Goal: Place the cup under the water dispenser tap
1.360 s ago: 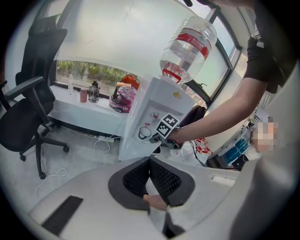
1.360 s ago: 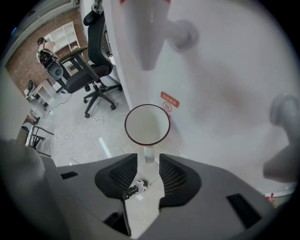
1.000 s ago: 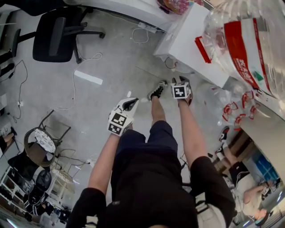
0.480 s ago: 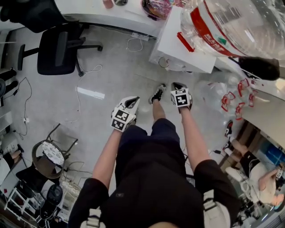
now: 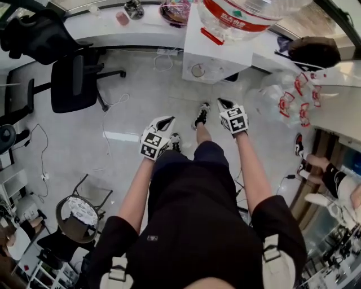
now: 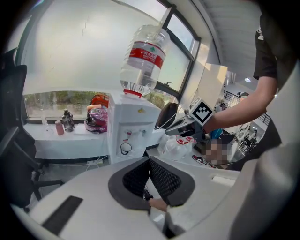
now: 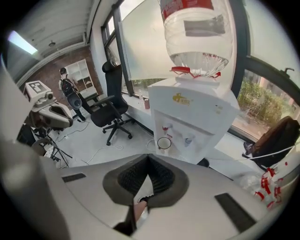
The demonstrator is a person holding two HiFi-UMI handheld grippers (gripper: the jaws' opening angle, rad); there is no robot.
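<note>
The white water dispenser [image 5: 217, 53] [image 6: 133, 136] [image 7: 197, 117] carries an upturned clear bottle [image 5: 248, 14] [image 6: 140, 61] [image 7: 197, 28]. A clear cup with a dark rim [image 5: 198, 70] [image 6: 125, 148] [image 7: 164, 143] stands in its alcove below the taps. Both grippers are held over the floor, well short of the dispenser and pointing toward it. My left gripper [image 5: 166, 121] [image 6: 149, 159] is shut with nothing between its pads. My right gripper [image 5: 224, 104] [image 7: 148, 157] is also shut and empty. It also shows in the left gripper view as the right gripper [image 6: 183, 126].
A black office chair [image 5: 73, 82] [image 7: 110, 105] stands left of the dispenser. A white counter [image 5: 135, 22] with small items runs behind it. Plastic bags [image 5: 293, 96] lie to the right. Cables [image 5: 113, 132] cross the floor, and a round stool [image 5: 82, 211] sits lower left.
Both grippers have risen. The head view has swung, so the dispenser now sits at top centre and the cup in its alcove has come into sight.
</note>
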